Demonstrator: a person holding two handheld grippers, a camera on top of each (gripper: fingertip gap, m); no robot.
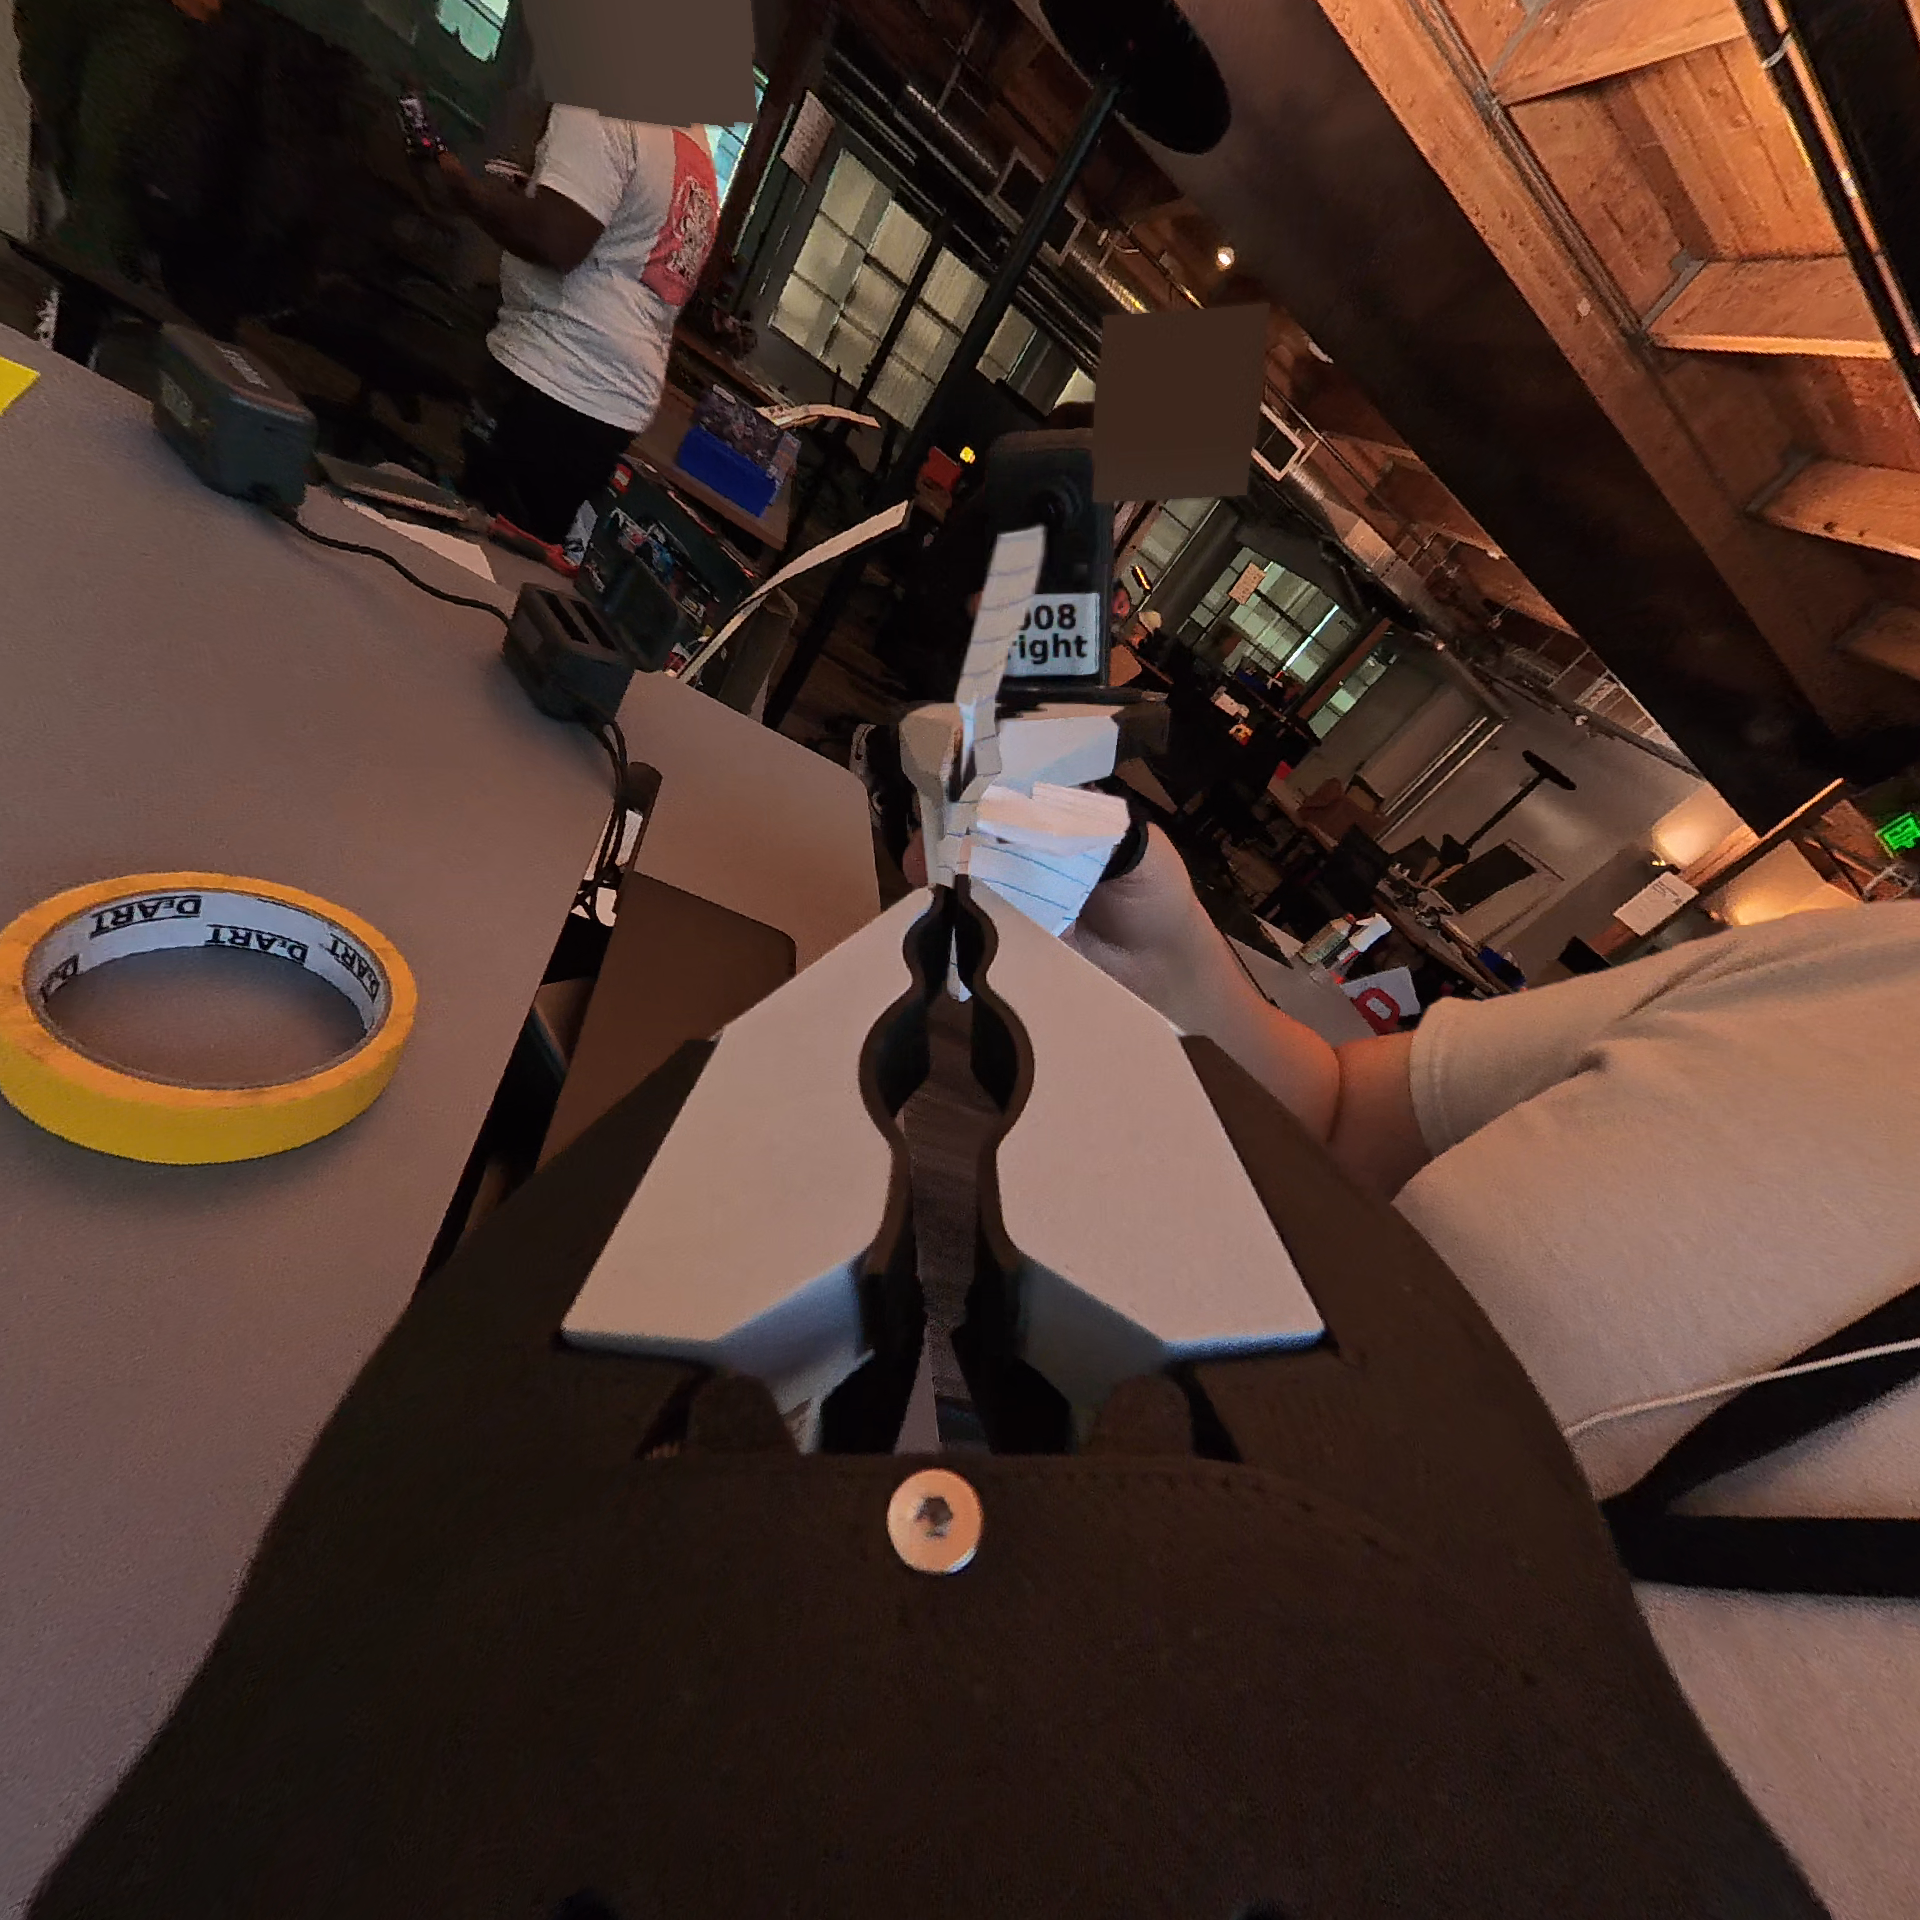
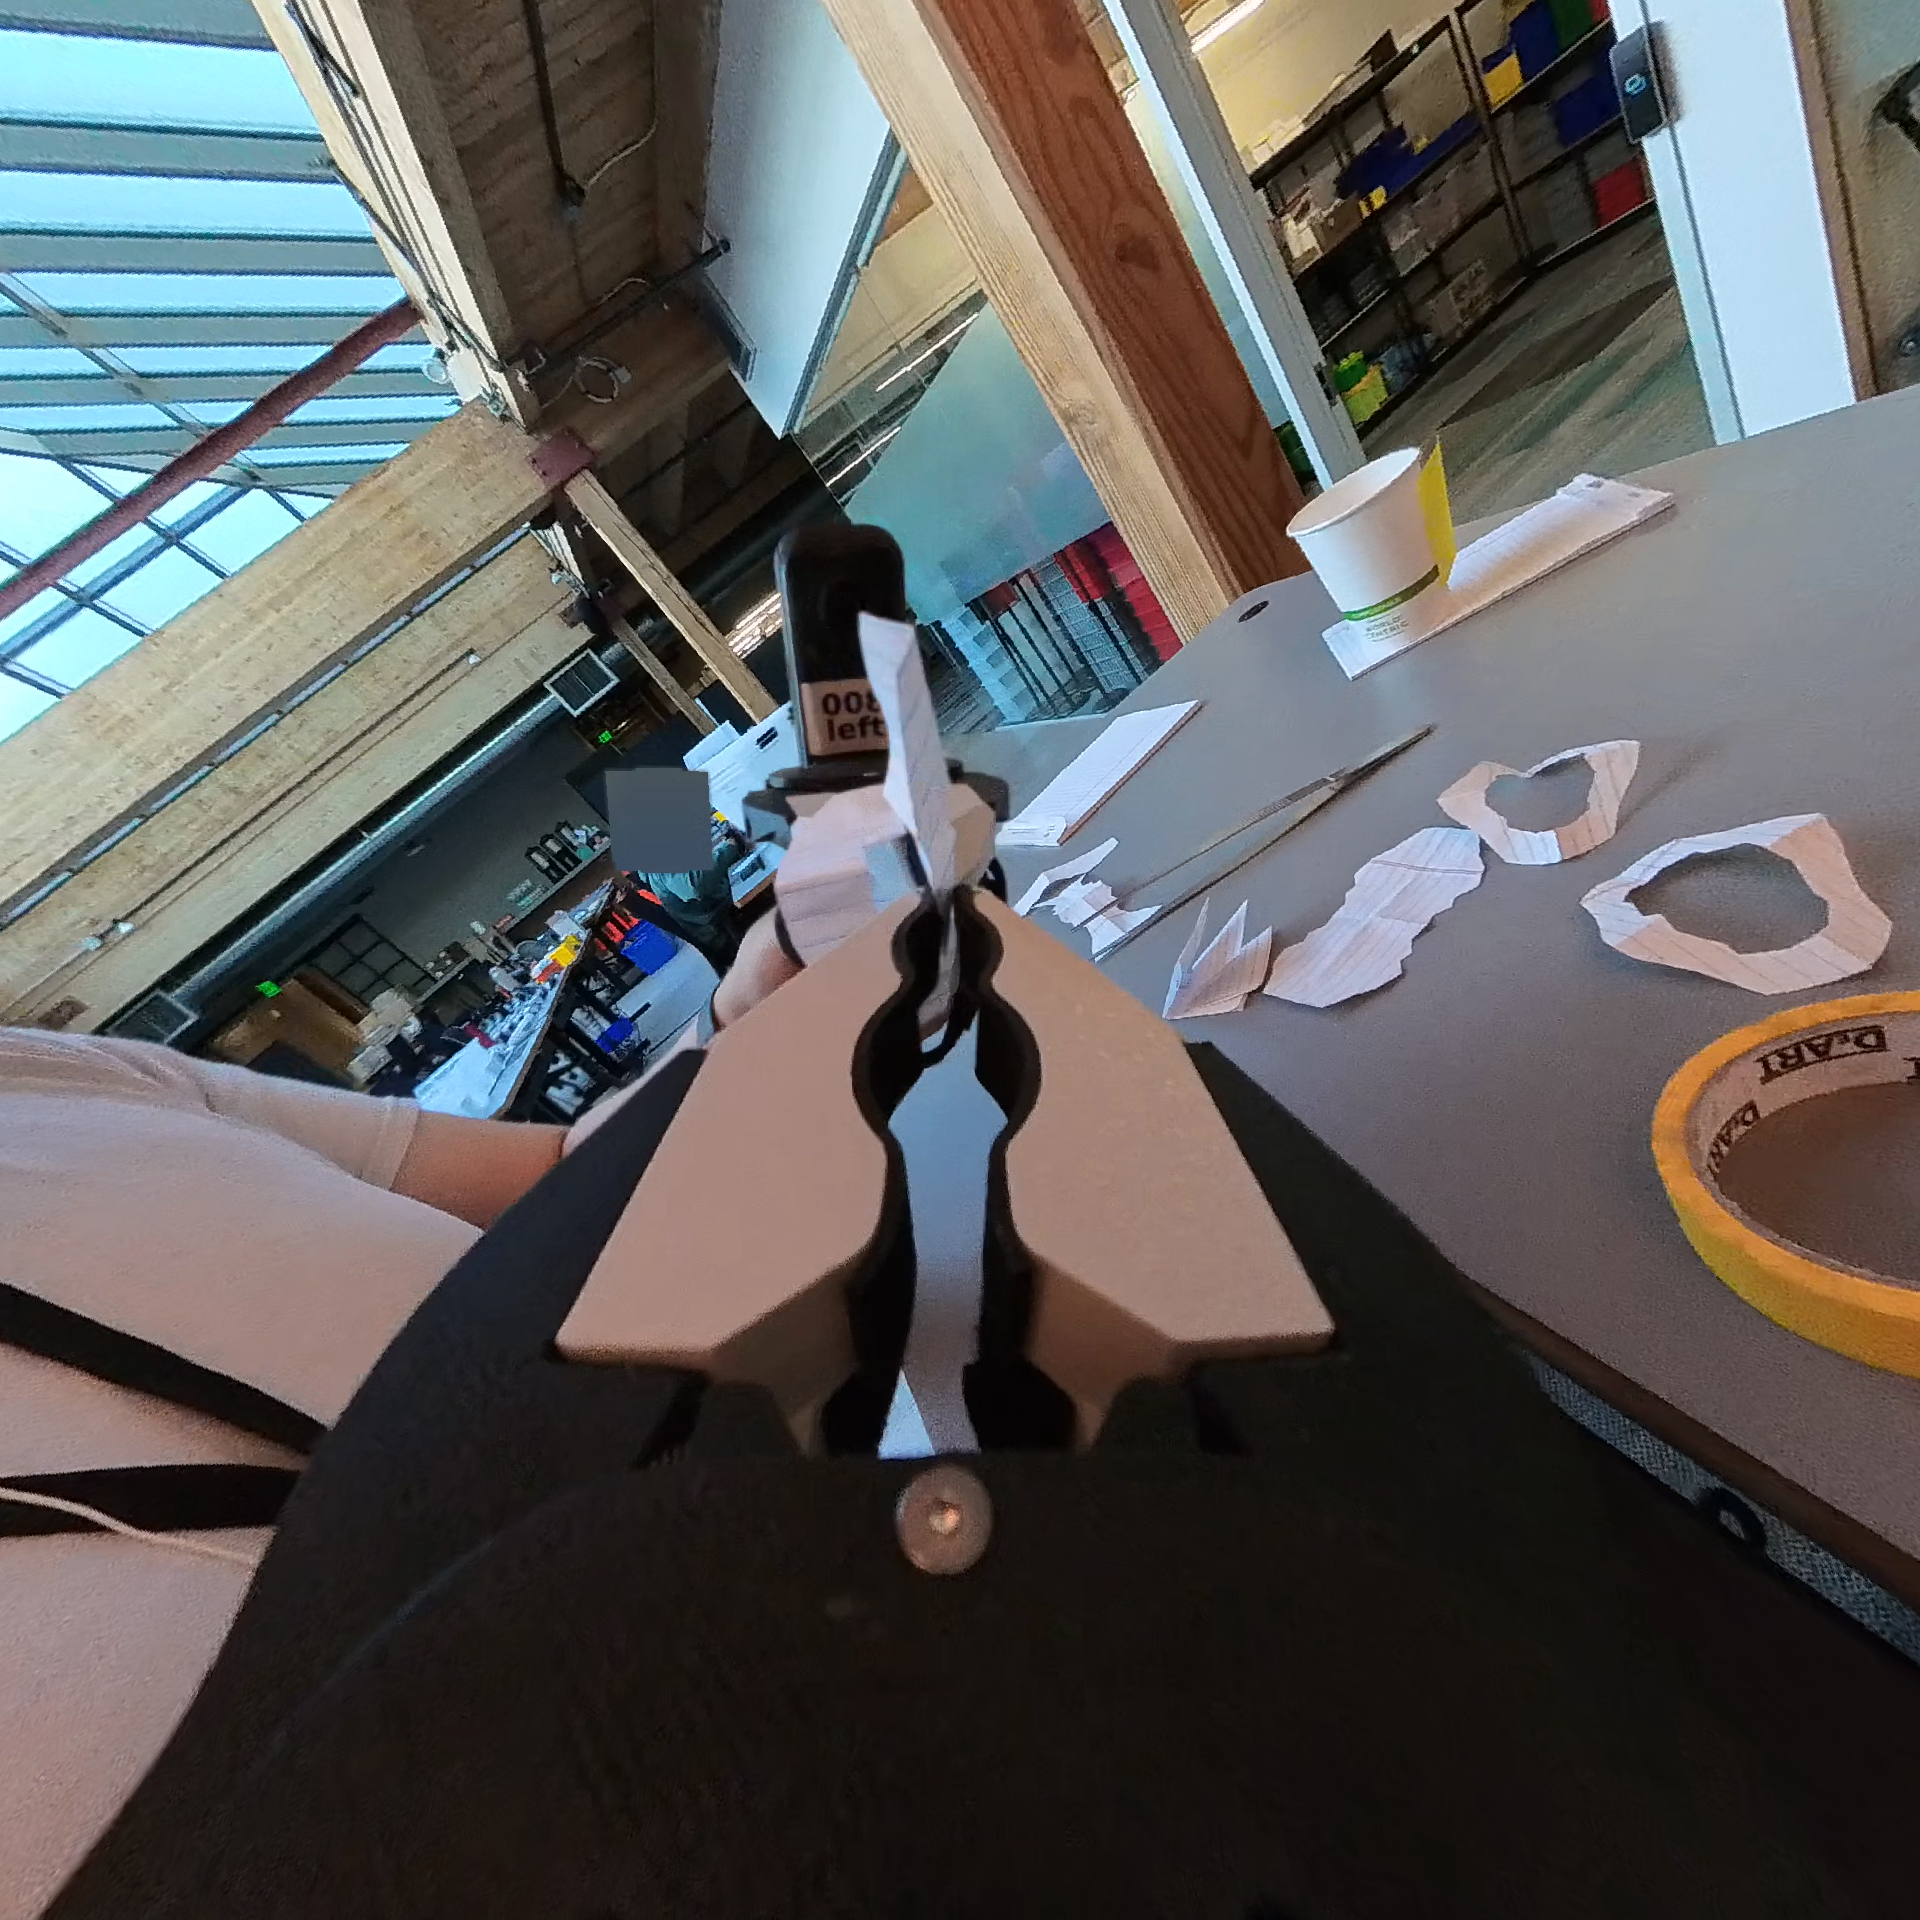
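My left gripper [image 1: 951, 909] and my right gripper [image 2: 943, 904] face each other tip to tip in the air beside the grey table [image 2: 1455, 1091]. Both are shut on the same piece of white lined paper [image 1: 1039, 868]. A torn strip of it stands up between the tips, seen in the right wrist view [image 2: 909, 748]. Crumpled folds of the paper bunch at the right gripper's fingers. A bare hand and forearm [image 1: 1195, 966] hold the right gripper.
A yellow tape roll [image 1: 208, 1018] [image 2: 1808, 1164] lies on the table near its edge. Torn lined-paper scraps [image 2: 1371, 914], two with holes [image 2: 1860, 914], a thin metal tool [image 2: 1278, 810], a card stack [image 2: 1112, 769] and a paper cup [image 2: 1371, 540] lie farther off. A person in a white shirt [image 1: 613, 260] stands behind the table. Left and right tips are no more than a few centimetres apart. Left tips and right tips are each some 25 centimetres from the yellow tape roll [image 1: 208, 1018].
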